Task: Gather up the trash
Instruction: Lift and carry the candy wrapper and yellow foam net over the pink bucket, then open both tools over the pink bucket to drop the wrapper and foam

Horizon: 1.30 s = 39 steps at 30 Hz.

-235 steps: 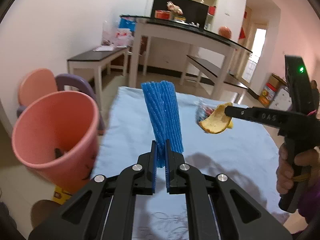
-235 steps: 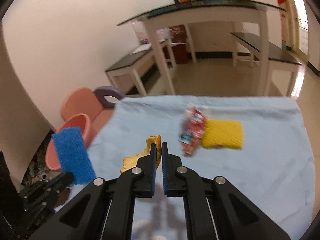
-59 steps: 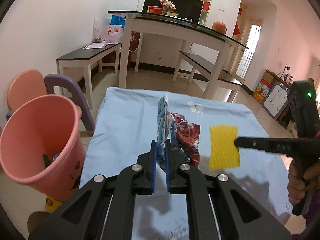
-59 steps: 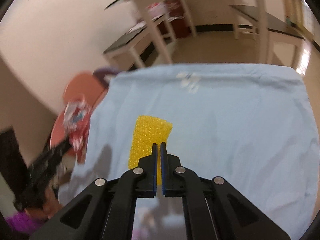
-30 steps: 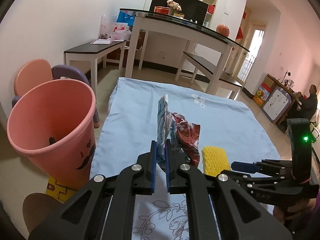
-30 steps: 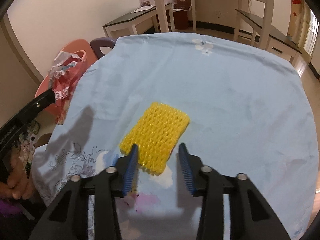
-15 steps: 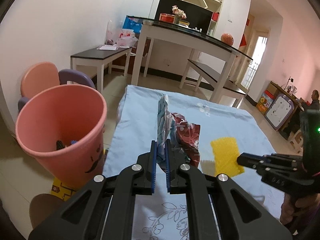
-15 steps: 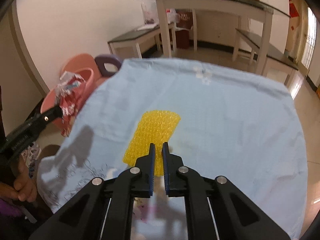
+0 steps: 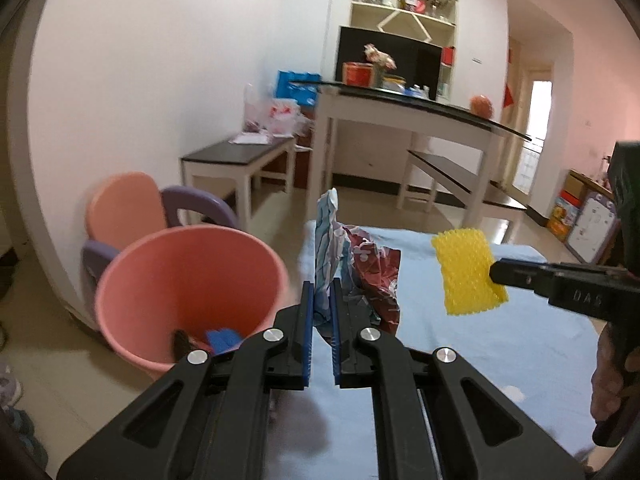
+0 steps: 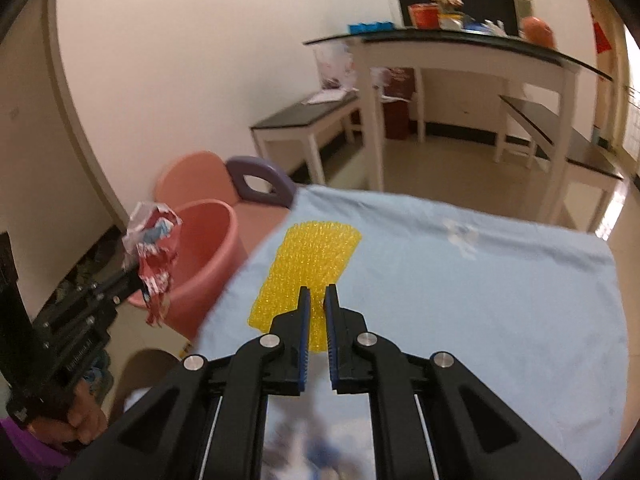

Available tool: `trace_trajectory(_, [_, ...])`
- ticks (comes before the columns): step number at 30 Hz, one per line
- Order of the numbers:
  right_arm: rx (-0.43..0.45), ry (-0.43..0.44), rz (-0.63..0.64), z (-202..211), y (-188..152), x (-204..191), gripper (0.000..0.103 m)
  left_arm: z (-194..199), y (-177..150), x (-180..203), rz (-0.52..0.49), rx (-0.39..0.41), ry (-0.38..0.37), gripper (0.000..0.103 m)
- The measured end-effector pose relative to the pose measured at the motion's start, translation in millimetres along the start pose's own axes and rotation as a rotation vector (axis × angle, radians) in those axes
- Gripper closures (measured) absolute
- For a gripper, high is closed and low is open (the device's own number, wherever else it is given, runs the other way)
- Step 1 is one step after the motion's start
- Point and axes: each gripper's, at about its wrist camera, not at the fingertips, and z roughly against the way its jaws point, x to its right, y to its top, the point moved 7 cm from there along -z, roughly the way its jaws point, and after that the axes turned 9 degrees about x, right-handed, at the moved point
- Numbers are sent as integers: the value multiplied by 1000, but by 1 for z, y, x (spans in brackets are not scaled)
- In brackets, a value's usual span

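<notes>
A: What is in the pink bin (image 9: 188, 280)?
B: A blue net piece (image 9: 222, 340) and a dark scrap (image 9: 180, 344) lie at its bottom; the rest of the inside is hidden by the rim. The bin stands on the floor just beside the edge of the worktop (image 9: 440, 340), which is covered with a light blue cloth.

A: And the left tongs (image 9: 320, 320)?
B: They are clenched on a crumpled red and white wrapper (image 9: 360, 272), held up above the worktop's edge, next to the bin's mouth.

A: The right tongs (image 10: 314, 320)?
B: Clenched on a yellow foam net (image 10: 308, 264). In the left view the net hangs clear of the cloth, gripped by one edge.

A: Anything behind the bin?
B: A small pink and purple chair (image 9: 132, 208) against the wall.
</notes>
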Motion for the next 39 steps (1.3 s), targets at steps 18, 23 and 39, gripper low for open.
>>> trace_trajectory(18, [-26, 174, 165, -88, 31, -129, 96, -7, -1, -110, 95, -20, 234, 96])
trace_trajectory(23, [-56, 176, 196, -109, 20, -145, 96, -14, -7, -120, 99, -40, 252, 96])
trace_trajectory(39, [-124, 200, 223, -144, -1, -160, 94, -37, -30, -141, 115, -126, 309, 93])
